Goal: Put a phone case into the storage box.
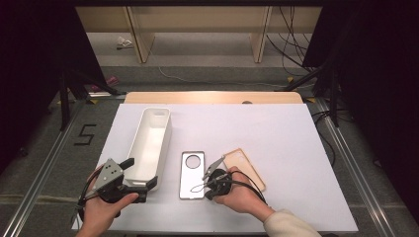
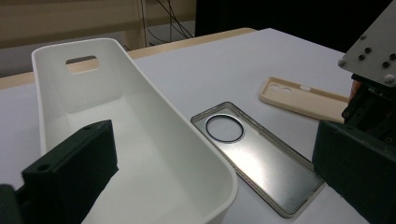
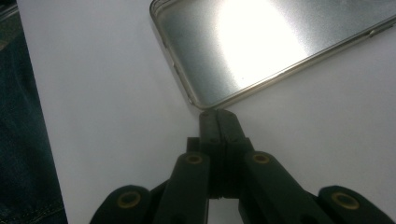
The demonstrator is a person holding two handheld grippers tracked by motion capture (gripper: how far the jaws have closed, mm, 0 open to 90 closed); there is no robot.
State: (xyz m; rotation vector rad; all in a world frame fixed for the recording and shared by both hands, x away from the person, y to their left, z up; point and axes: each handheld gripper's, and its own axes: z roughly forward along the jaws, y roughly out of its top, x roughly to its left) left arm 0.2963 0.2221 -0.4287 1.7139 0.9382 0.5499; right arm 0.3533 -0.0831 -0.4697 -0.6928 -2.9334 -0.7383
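Note:
A clear phone case (image 1: 191,180) with a round camera hole lies flat mid-table, also seen in the left gripper view (image 2: 261,163). My right gripper (image 1: 203,192) is shut with nothing between its jaws. In the right gripper view its tips (image 3: 216,115) sit at the rim of one corner of that case (image 3: 261,46). A tan phone case (image 1: 247,165) lies just right of the clear one. My left gripper (image 1: 140,173) is open at the near end of a long white bin (image 1: 140,133). One jaw hangs over the bin's inside (image 2: 154,107), the other outside it.
The bin holds nothing that I can see and has a handle slot in its far wall. The tan case (image 2: 303,100) lies open side up. White table surface (image 1: 276,138) stretches to the right and far side. Dark stands and cables flank the table.

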